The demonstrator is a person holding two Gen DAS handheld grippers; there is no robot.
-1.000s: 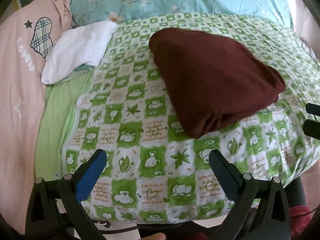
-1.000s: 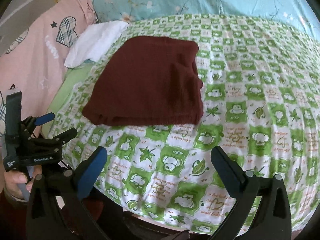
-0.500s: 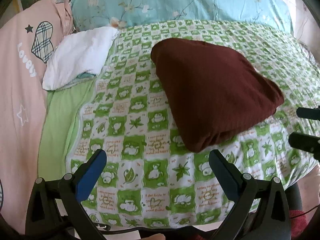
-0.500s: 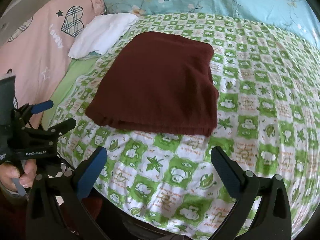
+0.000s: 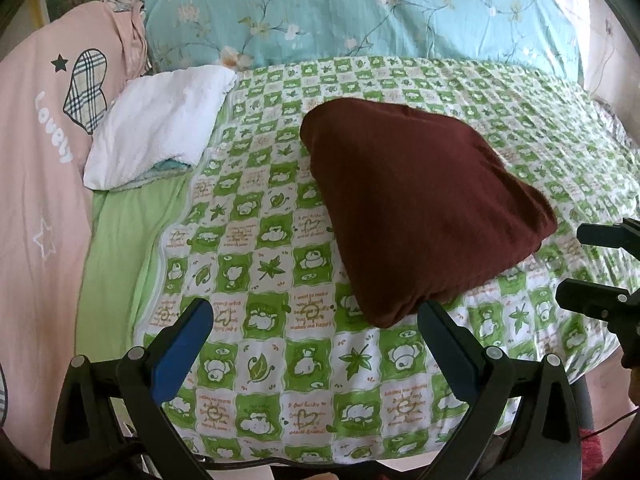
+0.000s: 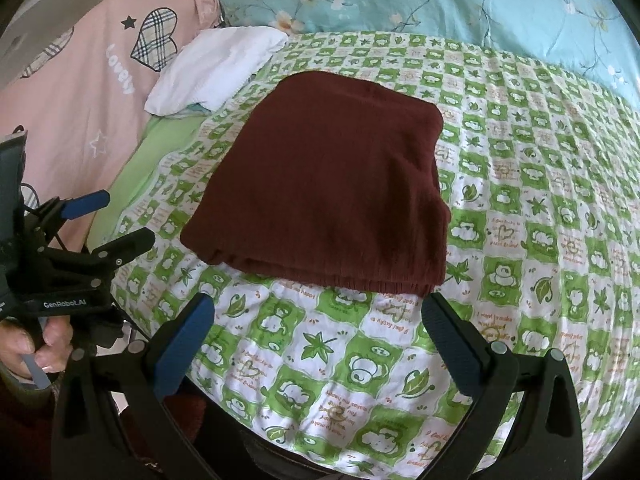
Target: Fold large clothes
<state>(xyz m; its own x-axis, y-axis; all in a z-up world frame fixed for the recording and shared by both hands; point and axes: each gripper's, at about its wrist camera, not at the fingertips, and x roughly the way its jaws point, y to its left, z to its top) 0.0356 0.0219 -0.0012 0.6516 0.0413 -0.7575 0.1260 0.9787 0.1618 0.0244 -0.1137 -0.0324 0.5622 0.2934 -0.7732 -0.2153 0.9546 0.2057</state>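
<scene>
A dark maroon garment (image 5: 420,208) lies folded into a compact rectangle on the green-and-white checked bedsheet (image 5: 260,264); it also shows in the right wrist view (image 6: 328,196). My left gripper (image 5: 314,322) is open and empty, just short of the garment's near corner. My right gripper (image 6: 318,320) is open and empty, just in front of the garment's near folded edge. The left gripper also shows at the left of the right wrist view (image 6: 108,220), and the right gripper shows at the right edge of the left wrist view (image 5: 600,264).
A folded white towel (image 5: 160,124) lies at the back left. A pink quilt (image 5: 36,184) with a plaid heart runs along the left side. A blue floral pillow (image 5: 360,12) lies across the back. The bed's front edge is just below the grippers.
Both grippers have moved forward and closer to the folded garment, which now looks larger in both views. The garment has not moved. Both grippers stay open.
</scene>
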